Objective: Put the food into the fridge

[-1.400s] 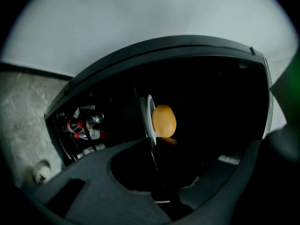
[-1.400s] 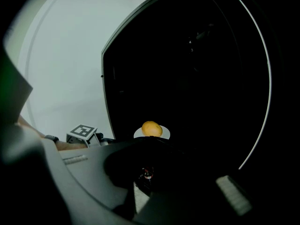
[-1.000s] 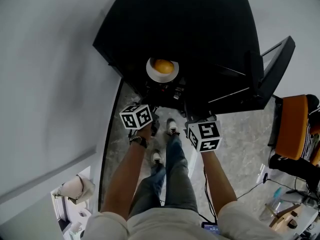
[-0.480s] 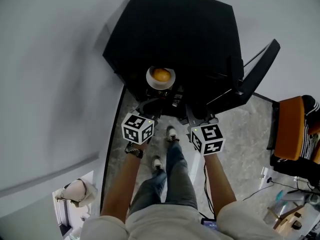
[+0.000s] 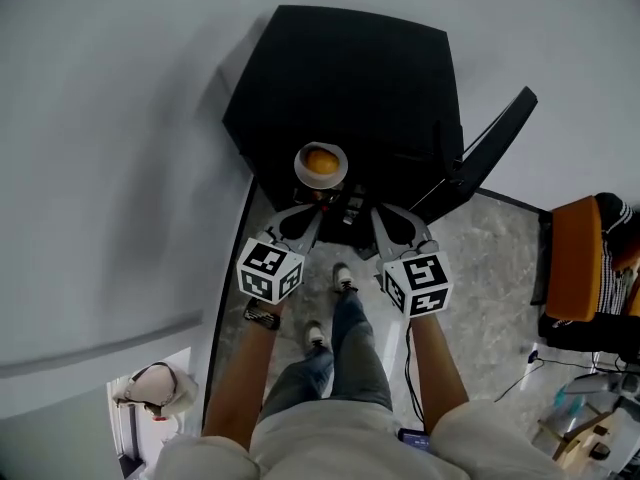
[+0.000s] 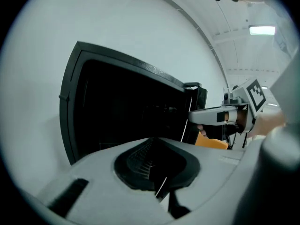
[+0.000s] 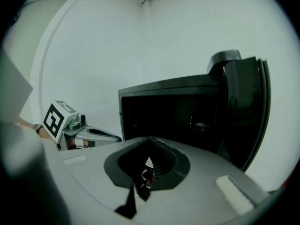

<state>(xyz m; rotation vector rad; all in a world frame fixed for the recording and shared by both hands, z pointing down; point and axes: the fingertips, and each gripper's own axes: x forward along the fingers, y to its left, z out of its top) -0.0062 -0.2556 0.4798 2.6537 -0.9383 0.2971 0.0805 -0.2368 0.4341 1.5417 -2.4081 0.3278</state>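
Observation:
A white bowl with orange food sits at the open front of the black fridge. Its door is swung out to the right. My left gripper hangs just below the bowl, apart from it, with its jaws shut and nothing in them. My right gripper is level with it on the right, jaws together and also empty. In the left gripper view the dark fridge interior lies ahead. The right gripper view shows the fridge opening and its door.
White walls close in the fridge at the left and behind. An orange chair stands at the right on the grey stone floor. The person's legs and shoes are below the grippers. Clutter lies at the bottom right.
Both grippers have drawn back from the fridge front, so their jaws now show clear of the bowl. The bowl stays in place. The whole view has pulled back from the fridge.

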